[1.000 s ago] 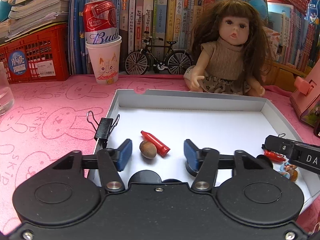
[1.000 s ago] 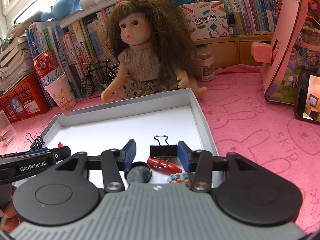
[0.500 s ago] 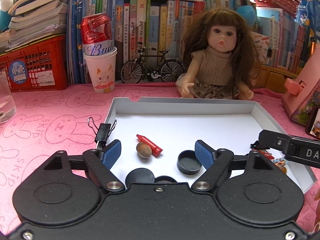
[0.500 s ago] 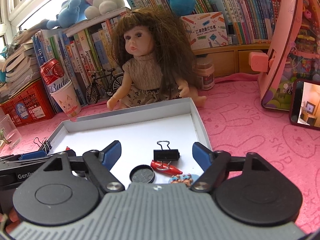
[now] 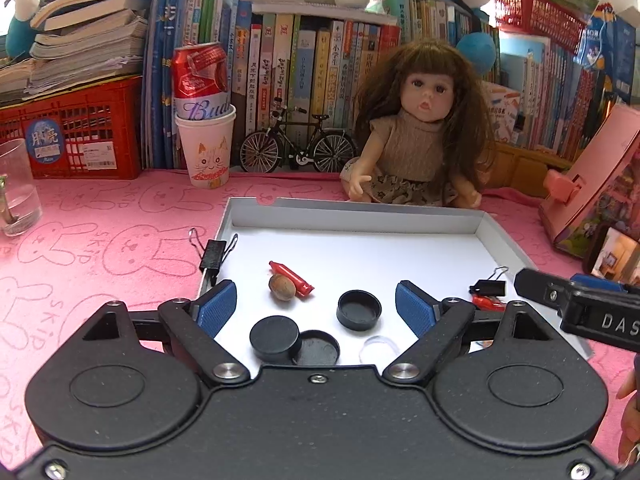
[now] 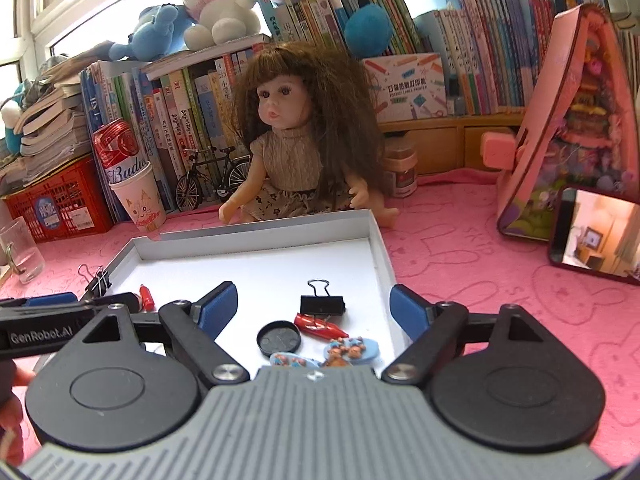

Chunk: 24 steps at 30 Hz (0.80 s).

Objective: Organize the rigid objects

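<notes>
A shallow white box lid (image 5: pixel 360 216) is being used as a tray on the pink bunny-print surface (image 5: pixel 100 248), and the small rigid objects are lying inside it. Under the left hand-held gripper (image 5: pixel 316 304), whose jaws are opening wide with nothing gripped between them, a brown nut (image 5: pixel 282 287) is seen touching a red tube-shaped piece (image 5: pixel 292 275), a black round cap (image 5: pixel 359 309) is sitting open side up, and another black cap (image 5: pixel 275 336) is resting partly on a flat black lid (image 5: pixel 318 350), with a clear disc (image 5: pixel 378 350) beside them. A black binder clip (image 5: pixel 213 254) is clamped on the tray's left wall. Under the right hand-held gripper (image 6: pixel 314 308), likewise opening wide and empty, a second black binder clip (image 6: pixel 322 305) is lying just behind a red pointed piece (image 6: pixel 318 325), beside a shallow black lid (image 6: pixel 279 338) and two pale blue figures with brown bears (image 6: pixel 350 350). A long-haired doll (image 6: pixel 296 152) is seated behind the tray
</notes>
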Each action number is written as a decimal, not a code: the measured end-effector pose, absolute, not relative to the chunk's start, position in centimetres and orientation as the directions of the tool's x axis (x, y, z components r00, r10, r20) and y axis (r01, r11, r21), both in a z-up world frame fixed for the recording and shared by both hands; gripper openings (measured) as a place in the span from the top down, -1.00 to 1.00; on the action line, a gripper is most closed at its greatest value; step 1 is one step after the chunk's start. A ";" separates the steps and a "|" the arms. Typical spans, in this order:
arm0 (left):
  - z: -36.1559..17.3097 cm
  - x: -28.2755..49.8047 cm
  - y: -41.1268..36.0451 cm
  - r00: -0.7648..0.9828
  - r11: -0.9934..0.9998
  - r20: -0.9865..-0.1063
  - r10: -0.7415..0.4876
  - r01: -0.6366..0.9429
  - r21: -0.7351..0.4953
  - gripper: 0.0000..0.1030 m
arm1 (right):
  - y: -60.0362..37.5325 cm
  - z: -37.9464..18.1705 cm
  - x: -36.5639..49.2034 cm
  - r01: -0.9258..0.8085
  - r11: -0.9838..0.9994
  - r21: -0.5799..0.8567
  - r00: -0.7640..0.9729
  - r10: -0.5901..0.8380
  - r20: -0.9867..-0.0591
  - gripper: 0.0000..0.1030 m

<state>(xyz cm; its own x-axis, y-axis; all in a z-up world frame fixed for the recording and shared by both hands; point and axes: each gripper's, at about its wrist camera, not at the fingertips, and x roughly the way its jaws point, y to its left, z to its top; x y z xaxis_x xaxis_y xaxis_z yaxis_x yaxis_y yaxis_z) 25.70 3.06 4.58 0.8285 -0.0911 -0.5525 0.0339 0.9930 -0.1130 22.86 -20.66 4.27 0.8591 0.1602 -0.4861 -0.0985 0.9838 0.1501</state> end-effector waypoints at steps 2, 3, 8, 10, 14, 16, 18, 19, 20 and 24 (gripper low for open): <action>4.9 24.8 3.3 0.833 0.992 -0.545 -0.092 0.031 -0.120 -0.66 | -20.7 4.5 22.1 -0.098 0.985 0.139 0.861 0.154 -0.484 -0.79; 5.0 24.4 3.3 0.837 0.992 -0.540 -0.090 0.030 -0.120 -0.66 | -20.7 4.6 21.6 -0.097 0.986 0.133 0.863 0.150 -0.483 -0.79; 5.6 21.7 3.1 0.858 0.994 -0.508 -0.083 0.036 -0.101 -0.67 | -20.7 5.0 19.5 -0.096 0.987 0.125 0.869 0.145 -0.474 -0.88; 5.7 20.5 3.0 0.862 0.994 -0.501 -0.084 0.039 -0.099 -0.68 | -20.7 5.0 18.6 -0.103 0.987 0.122 0.872 0.148 -0.467 -0.95; 5.5 18.5 2.9 0.862 0.994 -0.498 -0.090 0.048 -0.096 -0.69 | -20.7 5.0 17.2 -0.111 0.987 0.114 0.873 0.151 -0.463 -0.97; 5.3 17.7 2.9 0.861 0.994 -0.500 -0.090 0.050 -0.094 -0.69 | -20.8 4.9 16.5 -0.106 0.986 0.125 0.873 0.153 -0.463 -1.00; 5.0 16.9 2.8 0.861 0.995 -0.500 -0.091 0.054 -0.089 -0.69 | -20.9 4.8 16.1 -0.102 0.986 0.135 0.869 0.154 -0.470 -1.00; 4.9 16.5 2.8 0.861 0.995 -0.501 -0.091 0.055 -0.087 -0.69 | -21.0 4.7 15.9 -0.099 0.985 0.138 0.867 0.153 -0.475 -1.00; 4.8 16.2 2.7 0.861 0.995 -0.501 -0.091 0.054 -0.087 -0.69 | -21.0 4.6 15.8 -0.095 0.986 0.140 0.865 0.152 -0.478 -1.00; 4.3 15.1 2.6 0.856 0.994 -0.507 -0.098 0.062 -0.087 -0.69 | -21.2 4.2 15.2 -0.085 0.987 0.138 0.863 0.142 -0.485 -1.00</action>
